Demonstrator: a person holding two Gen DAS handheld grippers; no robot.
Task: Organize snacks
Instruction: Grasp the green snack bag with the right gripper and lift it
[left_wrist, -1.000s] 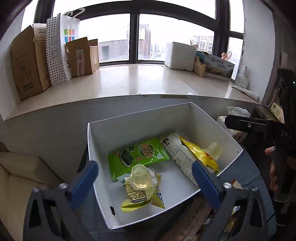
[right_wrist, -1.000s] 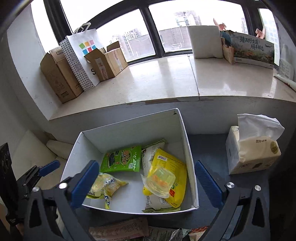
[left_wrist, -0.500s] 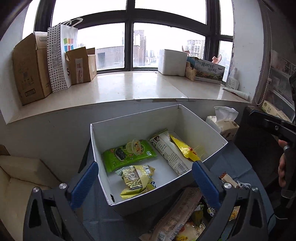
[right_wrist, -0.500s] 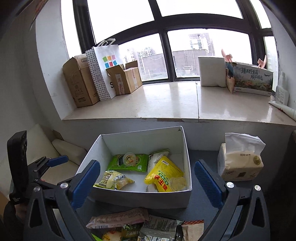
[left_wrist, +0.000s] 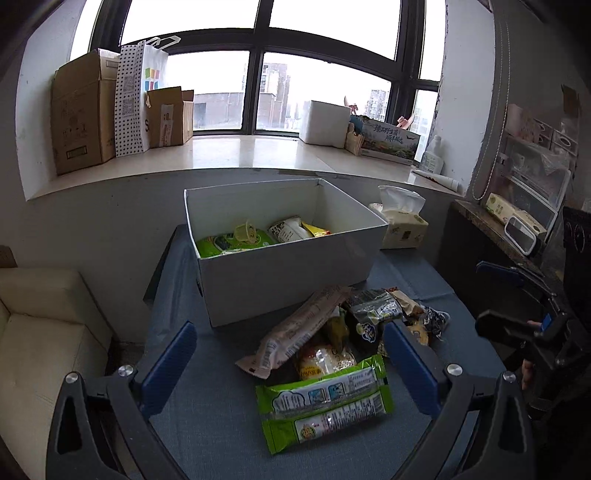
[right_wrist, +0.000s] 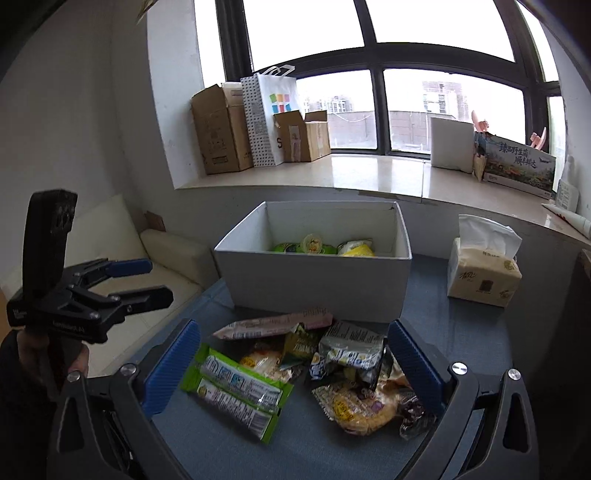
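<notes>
A white box (left_wrist: 291, 273) stands on the blue table and holds several snacks, with a jelly cup (left_wrist: 246, 232) on a green packet; the box also shows in the right wrist view (right_wrist: 317, 280). A pile of loose snacks lies in front of it: a long pink packet (left_wrist: 295, 332), a green twin packet (left_wrist: 325, 400) (right_wrist: 236, 391) and a yellow packet (right_wrist: 358, 410). My left gripper (left_wrist: 291, 363) is open and empty above the pile. My right gripper (right_wrist: 293, 362) is open and empty above the pile too.
A tissue pack (left_wrist: 400, 225) (right_wrist: 484, 273) stands right of the box. A cream sofa (left_wrist: 40, 325) is at the left. Cardboard boxes (right_wrist: 221, 129) and a paper bag sit on the windowsill (left_wrist: 240, 155). A dark shelf (left_wrist: 517, 229) is at the right.
Both grippers pulled back from above the box and now sit low over the loose snack pile. The jelly cup now lies on the green packet in the box.
</notes>
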